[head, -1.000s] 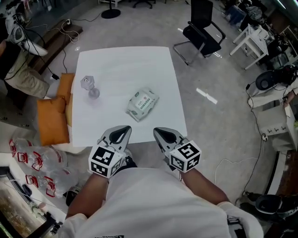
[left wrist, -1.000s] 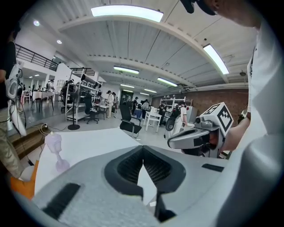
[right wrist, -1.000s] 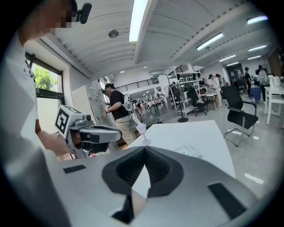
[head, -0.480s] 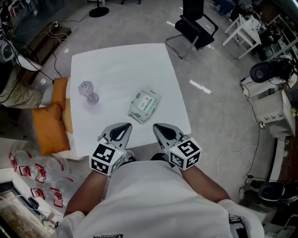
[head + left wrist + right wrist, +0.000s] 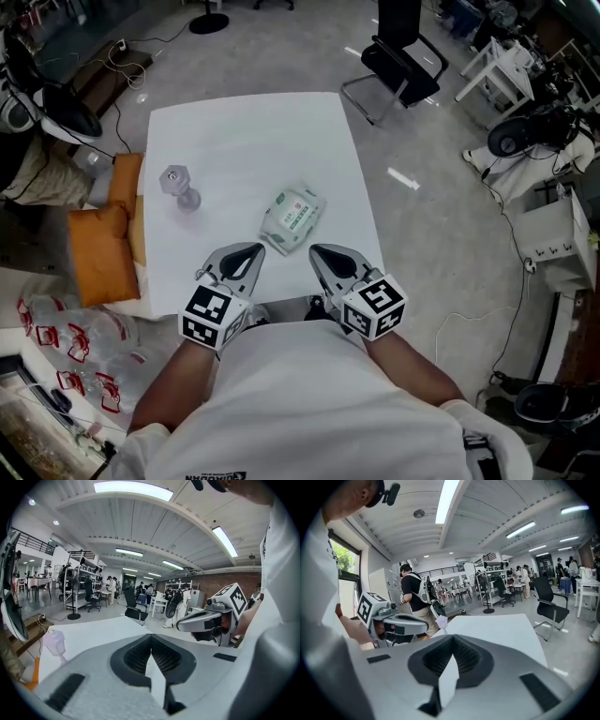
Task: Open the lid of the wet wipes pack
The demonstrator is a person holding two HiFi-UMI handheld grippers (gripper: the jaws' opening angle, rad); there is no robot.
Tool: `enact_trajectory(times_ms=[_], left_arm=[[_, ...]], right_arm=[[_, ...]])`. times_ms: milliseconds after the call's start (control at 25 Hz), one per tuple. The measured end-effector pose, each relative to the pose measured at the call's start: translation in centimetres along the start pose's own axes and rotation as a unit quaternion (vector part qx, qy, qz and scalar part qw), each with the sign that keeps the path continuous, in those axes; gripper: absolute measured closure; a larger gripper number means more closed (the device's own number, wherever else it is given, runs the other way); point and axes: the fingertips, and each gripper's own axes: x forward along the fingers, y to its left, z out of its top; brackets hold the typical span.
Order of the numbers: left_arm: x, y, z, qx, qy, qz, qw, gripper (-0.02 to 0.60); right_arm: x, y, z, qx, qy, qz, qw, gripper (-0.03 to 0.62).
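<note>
While wipes pack lies near goblet (apart) | left claw closed; right claw closed

Floor: polished grey concrete floor, glossy, with pale streaks of reflected light.
Ceiling: white ribbed arched ceiling carrying long fluorescent strip lights.
Walls: red-brown brick wall at the far end; a tall window with green foliage outside.
Furniture: white square table; black office chair with a metal frame beyond its far right corner; white desk; metal shelving racks; orange cushions beside the table's left edge.
</note>
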Motion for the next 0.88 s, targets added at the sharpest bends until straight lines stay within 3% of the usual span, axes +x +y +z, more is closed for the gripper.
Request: enact_trajectory(times_ms=[520, 880], left_arm=[[2.8, 0.4, 1.5, -0.006, -0.006, 0.072, 0.9974, 0.575], [4.6, 1.4, 0.2, 0.013, 0.033, 0.11, 0.9933, 0.574]], right_arm=[[0.4, -3.8, 1.2, -0.028, 0.011, 0.052, 0.998, 0.588], [0.7, -5.5, 1.2, -0.025, 0.011, 0.072, 0.997, 0.588]])
